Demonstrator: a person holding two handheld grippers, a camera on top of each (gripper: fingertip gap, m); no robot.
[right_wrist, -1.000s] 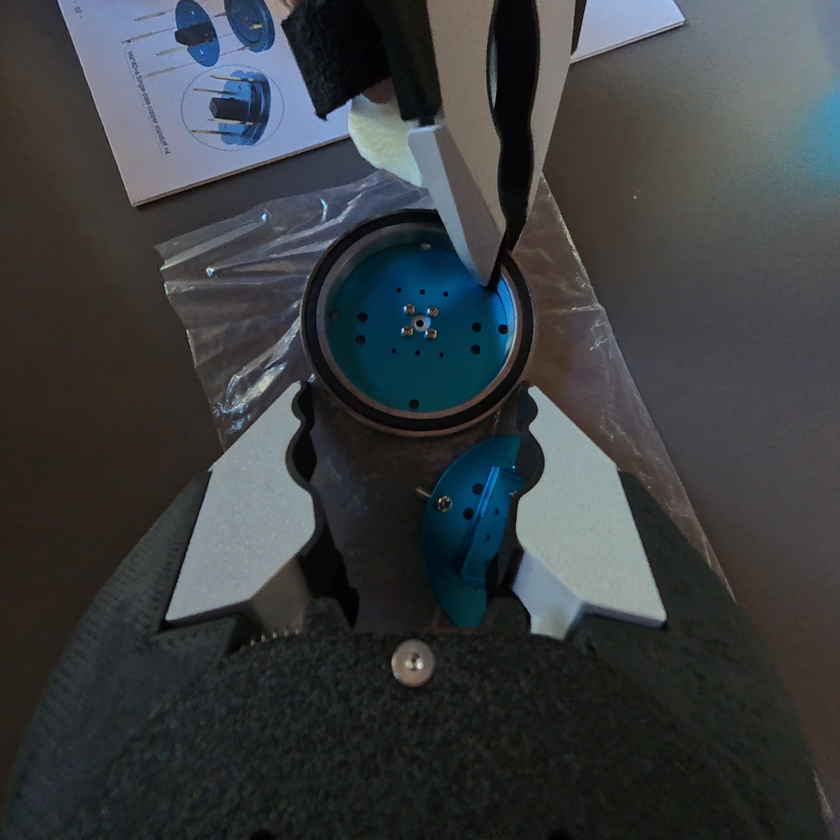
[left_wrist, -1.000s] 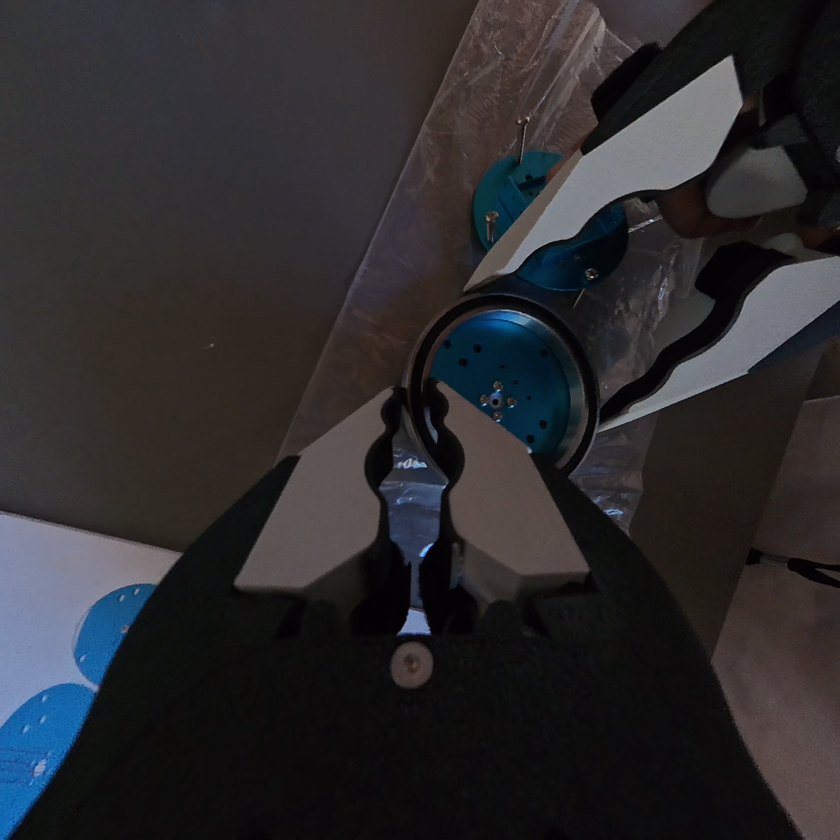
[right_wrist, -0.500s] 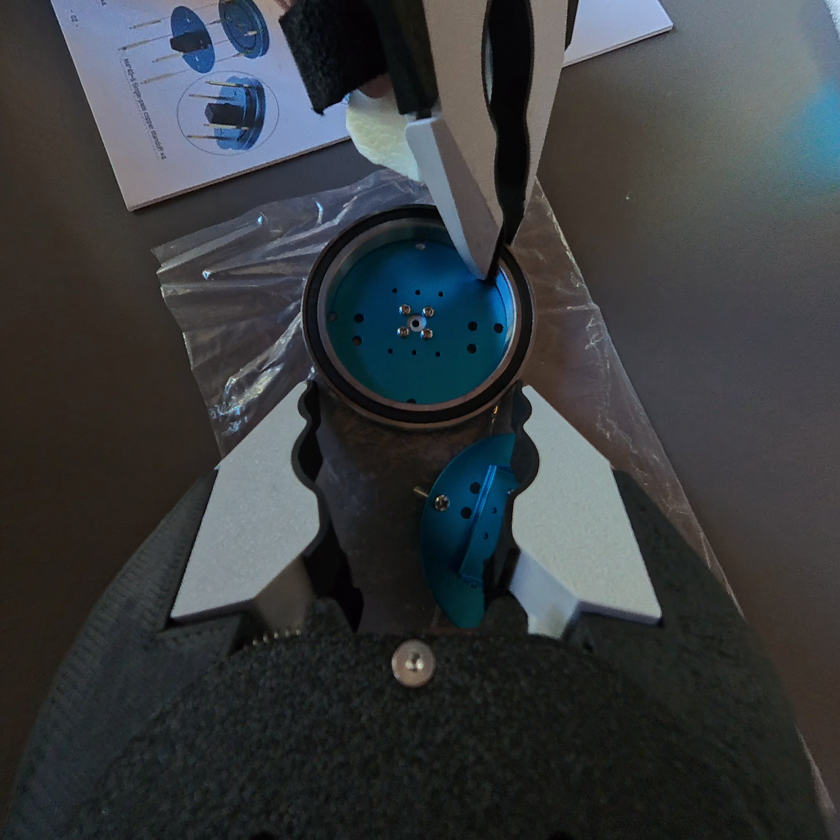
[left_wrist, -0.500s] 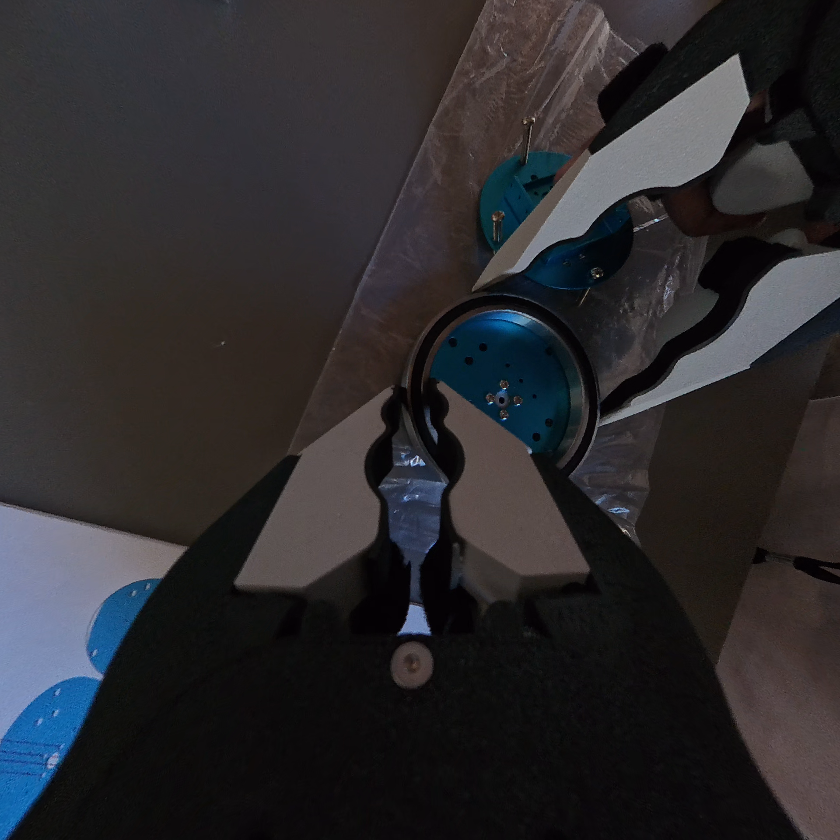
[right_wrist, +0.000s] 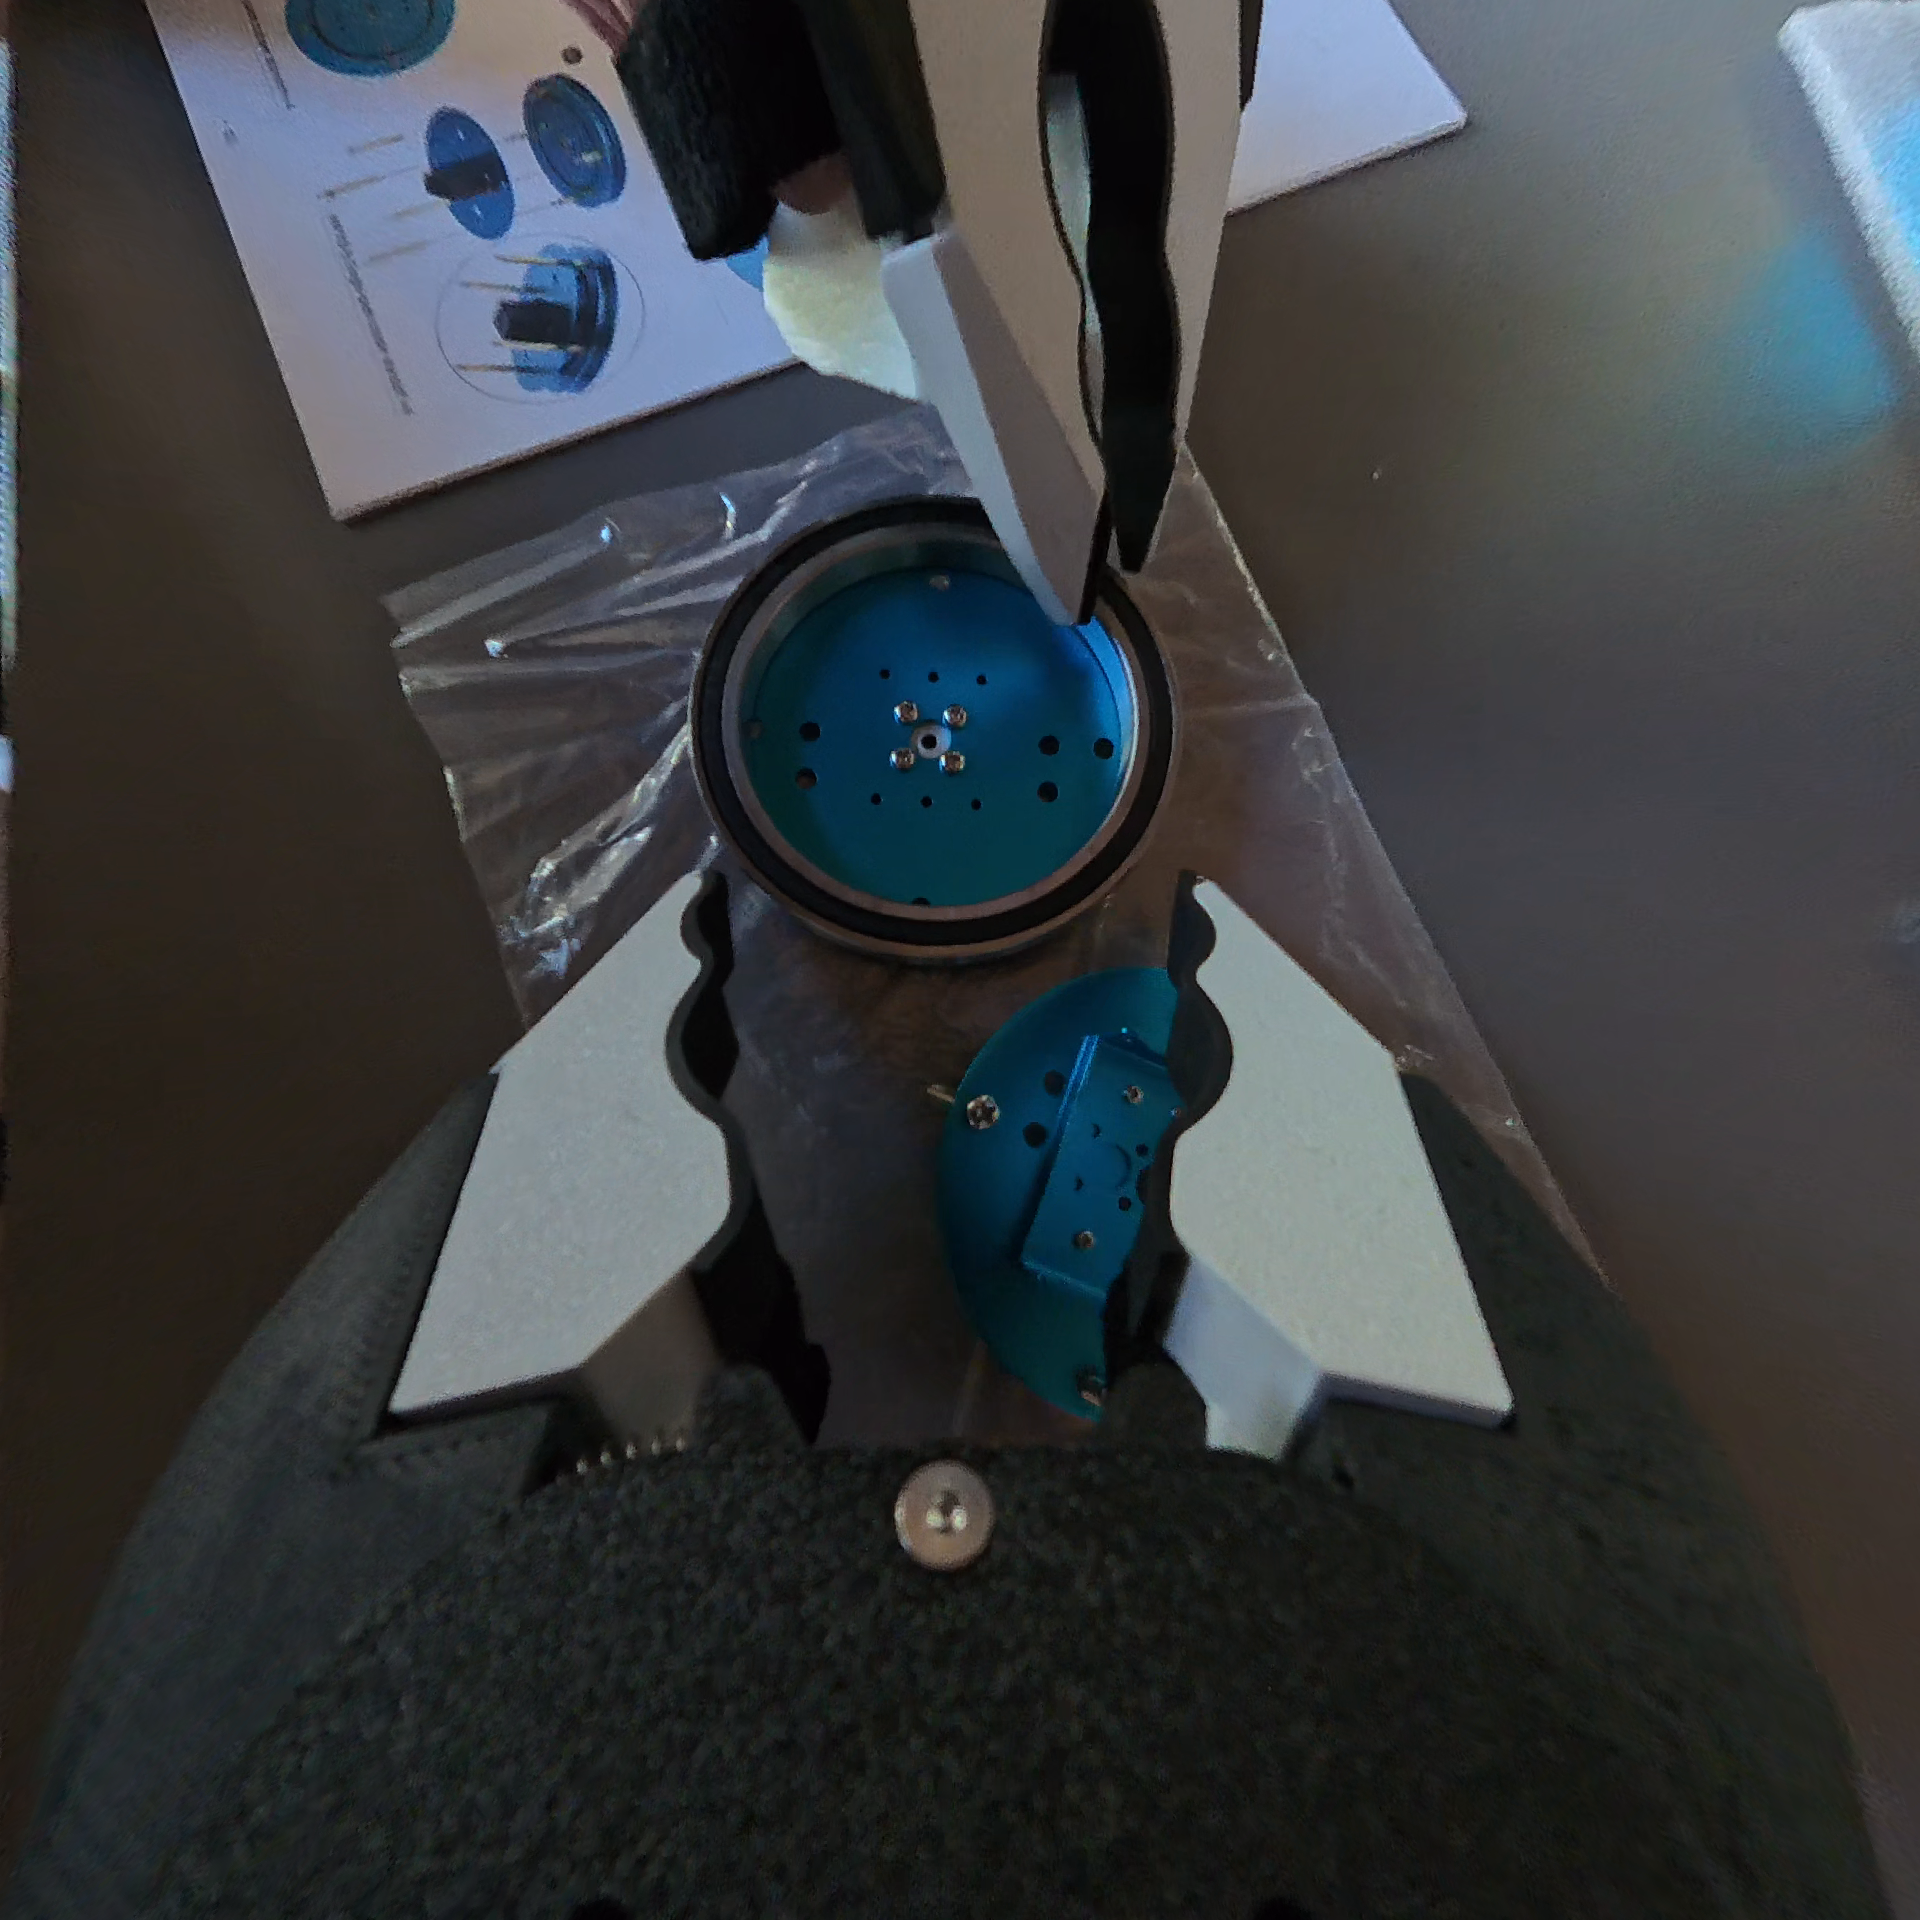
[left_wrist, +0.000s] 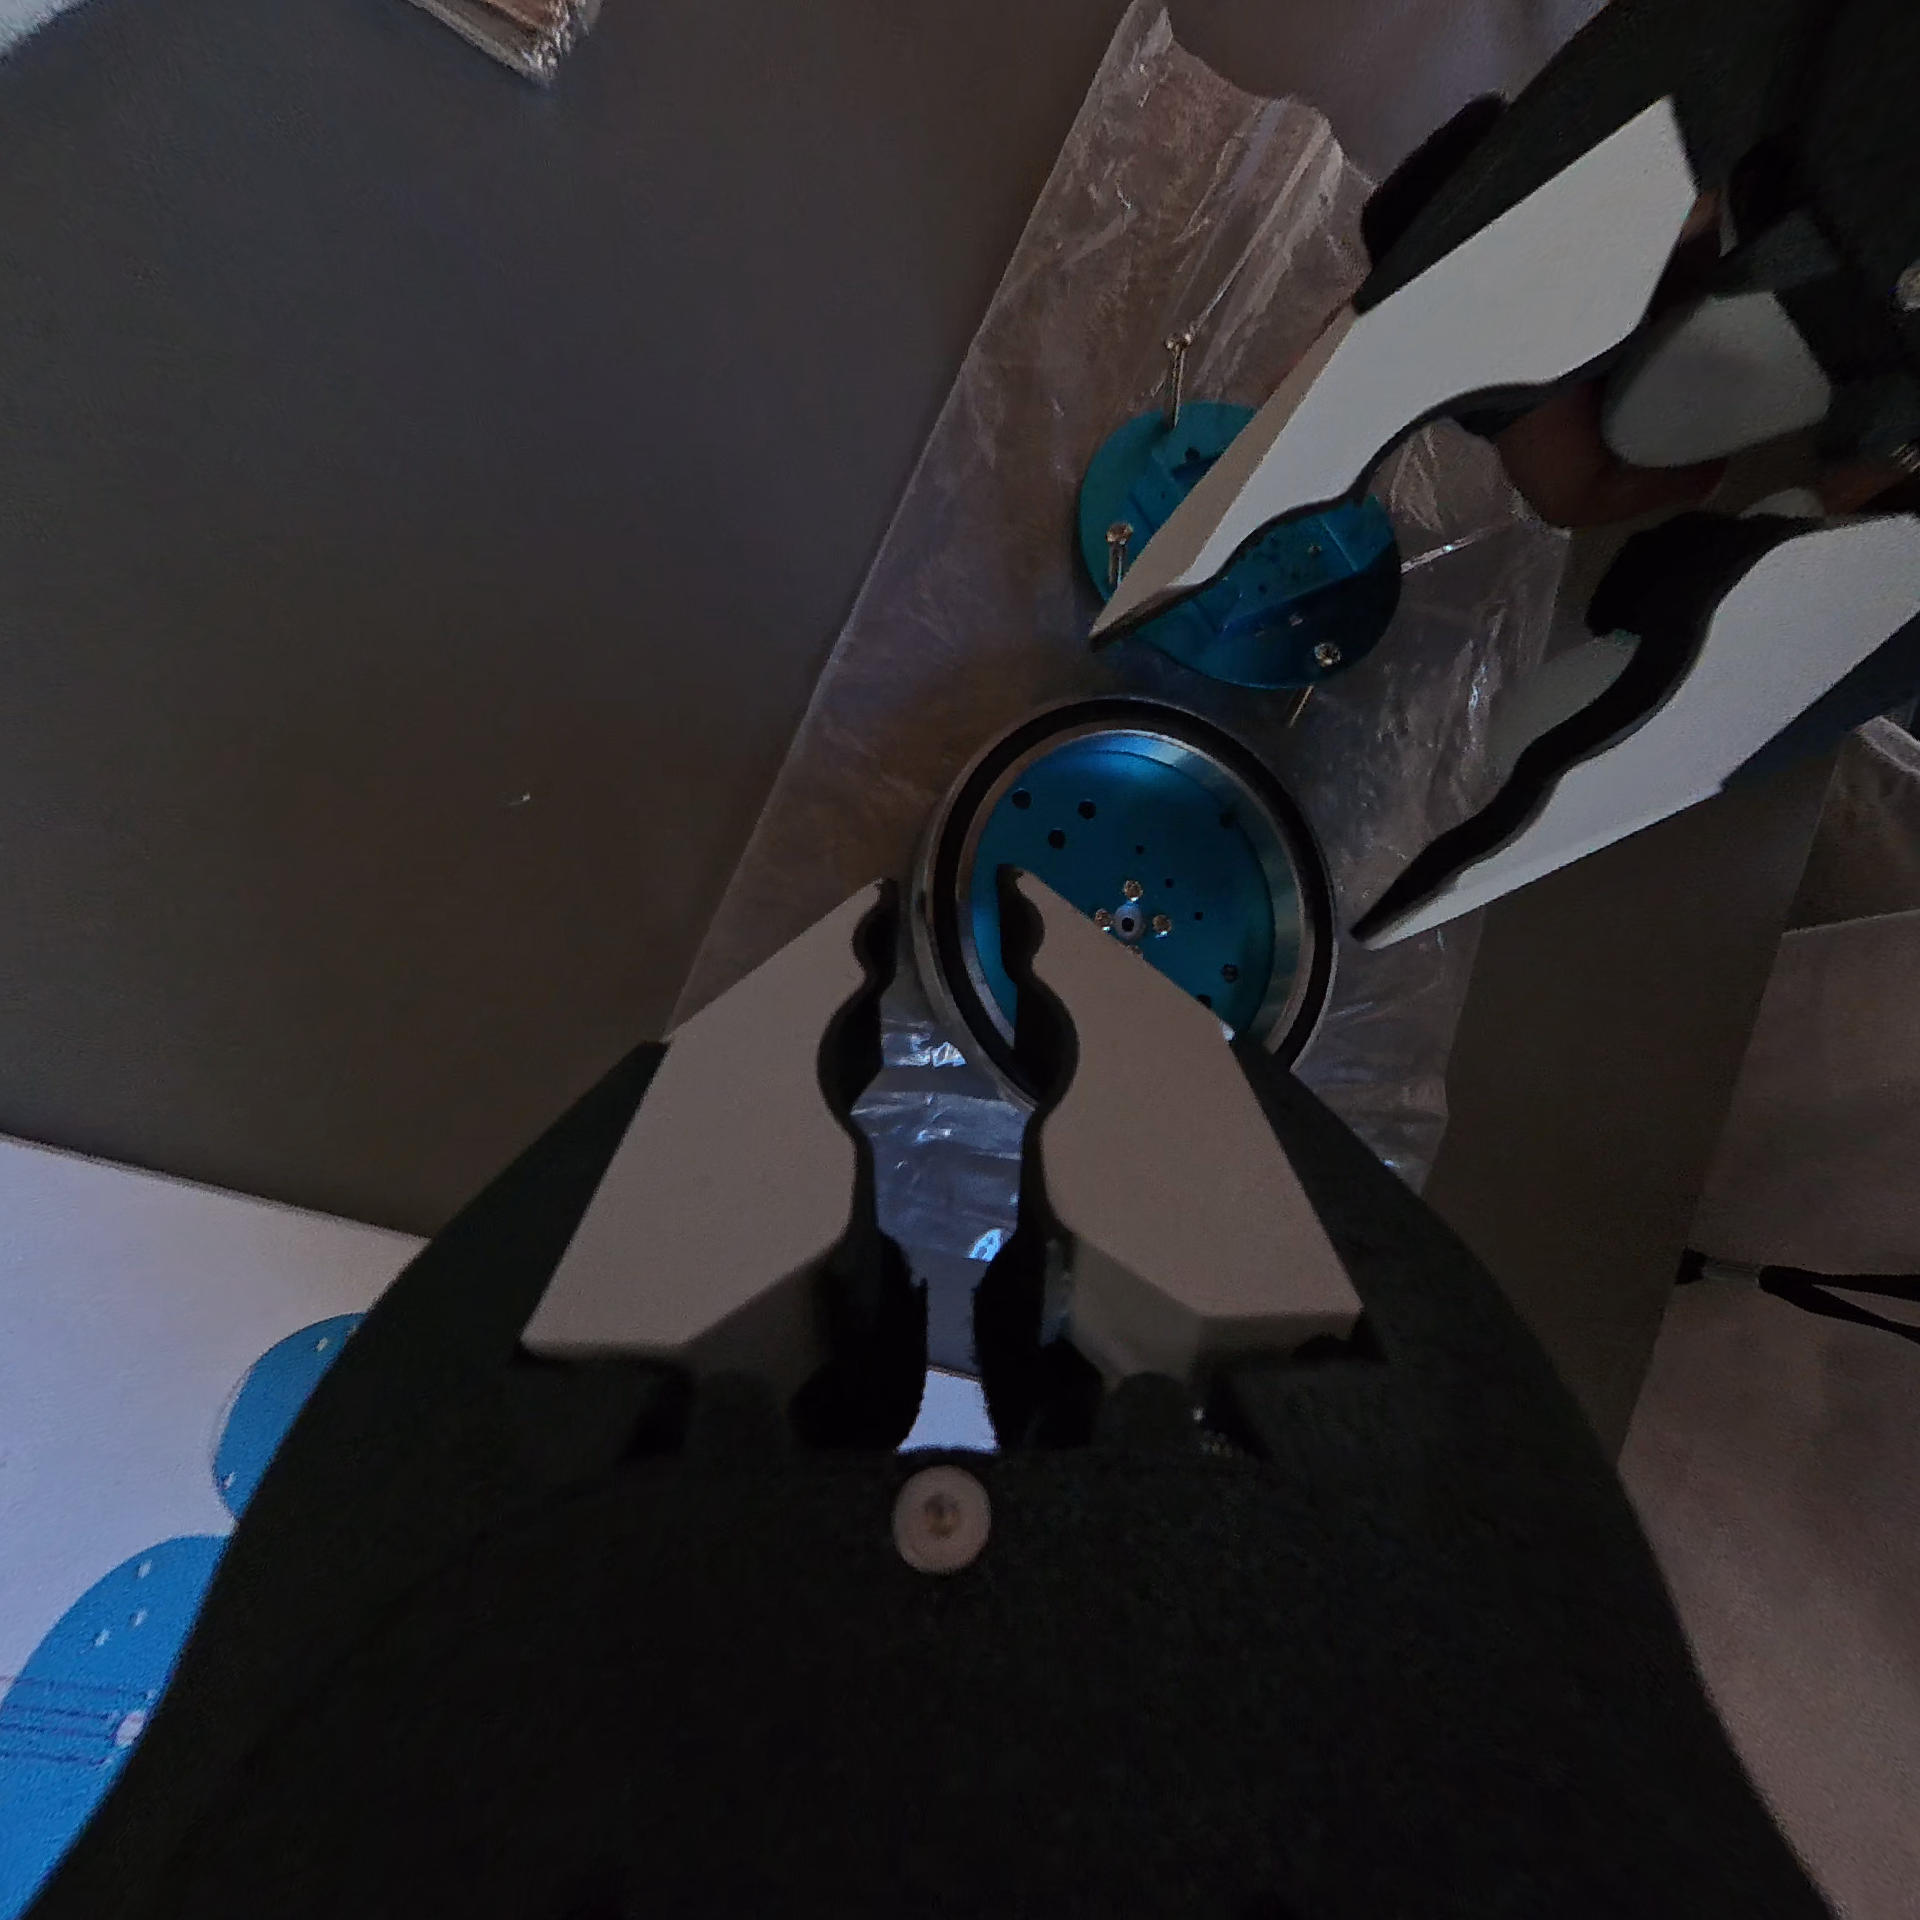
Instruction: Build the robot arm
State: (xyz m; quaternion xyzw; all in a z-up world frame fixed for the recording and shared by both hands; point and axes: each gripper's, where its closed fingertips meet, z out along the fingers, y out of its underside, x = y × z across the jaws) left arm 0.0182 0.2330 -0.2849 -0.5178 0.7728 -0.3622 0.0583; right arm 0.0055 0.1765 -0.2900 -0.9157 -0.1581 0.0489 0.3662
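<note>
On the left of the dark worktop (right_wrist: pixel 1558 520), a printed sheet (right_wrist: pixel 343 312) lies near a clear plastic bag (right_wrist: pixel 582 665). On the bag sits a round metal cup (right_wrist: pixel 935 748) with a blue floor. The left claw (left_wrist: pixel 948 888) is narrowed onto the cup's rim, one finger inside and one outside. Judging by this, a firm, level pinch keeps the cup steady. The right claw (right_wrist: pixel 945 894) is spread wide, empty, over a blue disc (right_wrist: pixel 1049 1174) just beside the cup; centring over the disc before closing looks wise.
</note>
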